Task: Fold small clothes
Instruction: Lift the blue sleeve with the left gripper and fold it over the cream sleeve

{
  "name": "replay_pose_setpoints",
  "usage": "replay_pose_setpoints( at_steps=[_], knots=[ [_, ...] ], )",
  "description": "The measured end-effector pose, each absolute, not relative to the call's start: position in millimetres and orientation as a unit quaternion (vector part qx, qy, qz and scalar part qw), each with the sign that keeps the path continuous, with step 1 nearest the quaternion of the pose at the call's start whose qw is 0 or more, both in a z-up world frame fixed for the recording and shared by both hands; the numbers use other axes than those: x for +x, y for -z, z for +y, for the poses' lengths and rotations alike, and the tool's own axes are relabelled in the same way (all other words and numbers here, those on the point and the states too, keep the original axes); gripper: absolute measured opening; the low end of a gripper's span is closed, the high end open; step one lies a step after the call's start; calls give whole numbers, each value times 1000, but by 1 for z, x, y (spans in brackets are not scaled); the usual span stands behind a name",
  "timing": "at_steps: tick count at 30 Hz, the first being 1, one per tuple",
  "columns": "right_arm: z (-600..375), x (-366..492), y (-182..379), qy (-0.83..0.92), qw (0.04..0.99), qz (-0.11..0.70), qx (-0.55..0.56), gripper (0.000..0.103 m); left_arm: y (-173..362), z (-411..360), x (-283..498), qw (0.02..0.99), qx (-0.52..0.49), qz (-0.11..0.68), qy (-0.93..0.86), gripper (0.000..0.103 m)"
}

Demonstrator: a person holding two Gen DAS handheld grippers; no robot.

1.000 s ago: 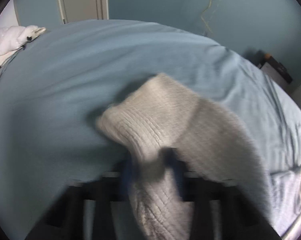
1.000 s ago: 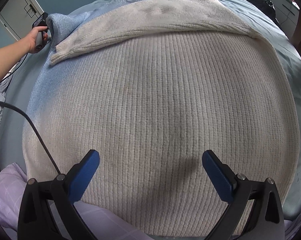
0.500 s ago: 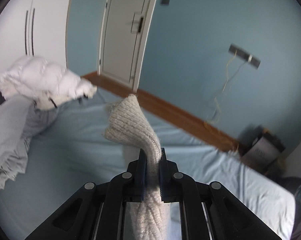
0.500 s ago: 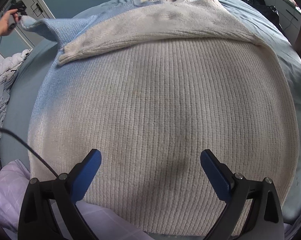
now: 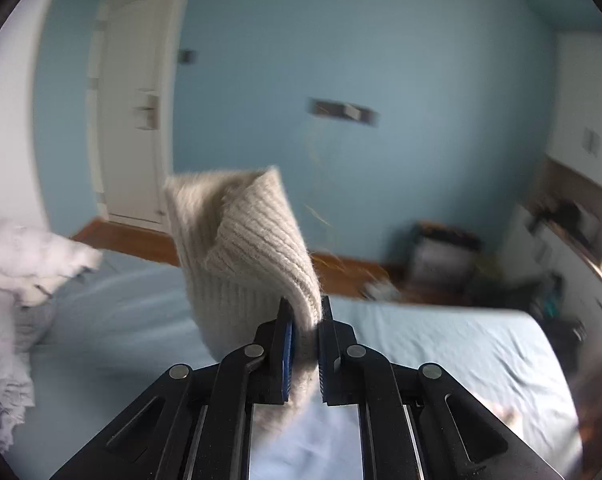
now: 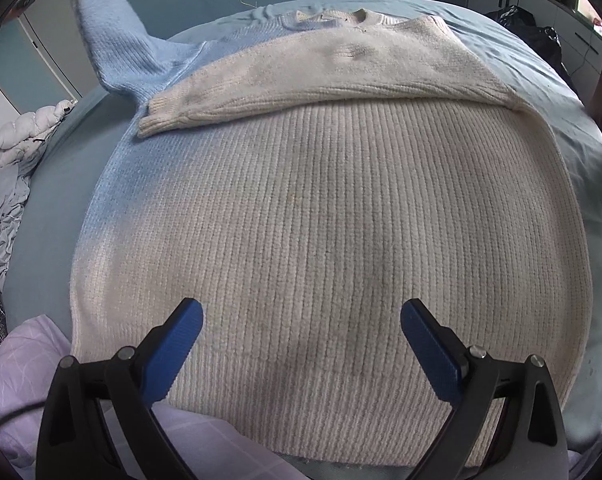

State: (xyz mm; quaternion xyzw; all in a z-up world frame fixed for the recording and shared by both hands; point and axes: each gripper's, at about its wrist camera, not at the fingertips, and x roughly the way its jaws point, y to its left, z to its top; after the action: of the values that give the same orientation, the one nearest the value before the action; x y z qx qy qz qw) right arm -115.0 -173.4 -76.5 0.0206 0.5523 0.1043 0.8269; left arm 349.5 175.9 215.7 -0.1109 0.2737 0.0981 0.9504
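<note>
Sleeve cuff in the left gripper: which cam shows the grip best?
Left wrist view. The cuff fills the centre, and the left gripper is shut on the knit just below it. The right wrist view shows only the raised sleeve running to the top-left edge; the cuff and the grip are cut off there.

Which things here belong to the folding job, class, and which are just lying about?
Job:
- cream knit sweater spread on the bed
- its sleeve cuff, pinched in the left gripper
- right gripper, open over the hem

Lying about:
- white puffer jacket
- crumpled sheets
- lilac cloth
</note>
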Motion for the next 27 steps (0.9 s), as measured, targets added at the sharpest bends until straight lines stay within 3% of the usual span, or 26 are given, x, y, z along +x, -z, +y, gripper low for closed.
replay_pose_setpoints(
  at_steps=[6,9,10,11,12,15,18,23,27],
  knots=[
    [-179,-114,77,-104,824,556,38,98,-199,-11,342,944,-80,320,23,9],
    [-189,-115,75,-98,823,556,62,98,-178,-89,325,913,-119,371,122,22],
    [-196,-114,75,-94,821,558,76,98,-161,-110,316,884,-170,395,183,51],
    [-201,-114,76,-90,819,560,88,98,-140,-131,304,845,-230,422,235,95],
    [-209,-114,78,-85,813,566,105,98,-125,-143,292,823,-261,440,248,103],
    [-228,-113,88,-70,795,584,149,98,-95,-152,258,795,-293,470,247,103],
    [-246,-111,96,-52,775,600,191,98,-88,-108,225,818,-266,474,189,103],
    [-275,-105,79,-55,771,574,270,98,-93,-1,148,895,-110,433,7,103],
    [-306,-94,56,-75,758,547,347,98,-72,66,85,894,4,436,-104,103]
  ],
)
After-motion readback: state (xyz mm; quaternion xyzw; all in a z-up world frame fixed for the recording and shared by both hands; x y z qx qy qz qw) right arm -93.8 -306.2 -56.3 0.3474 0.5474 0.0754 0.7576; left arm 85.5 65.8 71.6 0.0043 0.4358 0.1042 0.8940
